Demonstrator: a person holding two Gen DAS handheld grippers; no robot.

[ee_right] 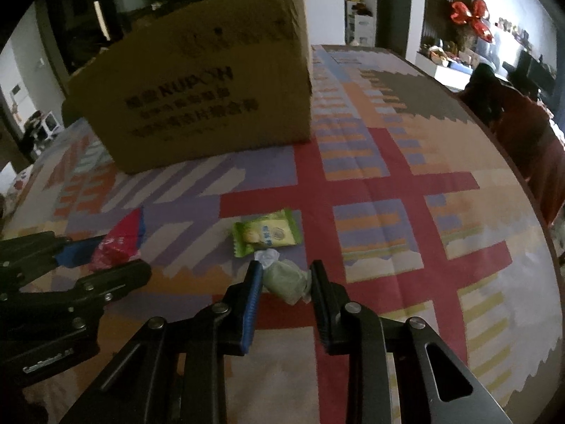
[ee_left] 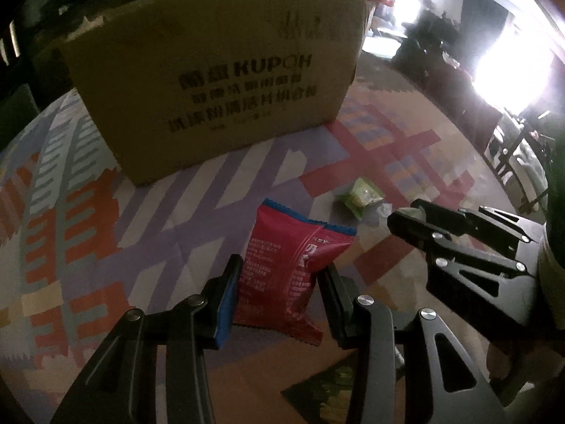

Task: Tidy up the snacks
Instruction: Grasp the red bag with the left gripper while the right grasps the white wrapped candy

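A red snack packet lies on the patterned tablecloth; my left gripper is shut on it, one finger on each side. It also shows in the right wrist view. My right gripper is shut on a small pale green wrapped snack. A green flat snack packet lies just beyond it on the cloth and also shows in the left wrist view. The right gripper shows in the left wrist view, to the right of the red packet.
A large cardboard box with dark print stands at the back of the table, also in the right wrist view. The round table's edge curves along the right. A red bow and shelves are beyond.
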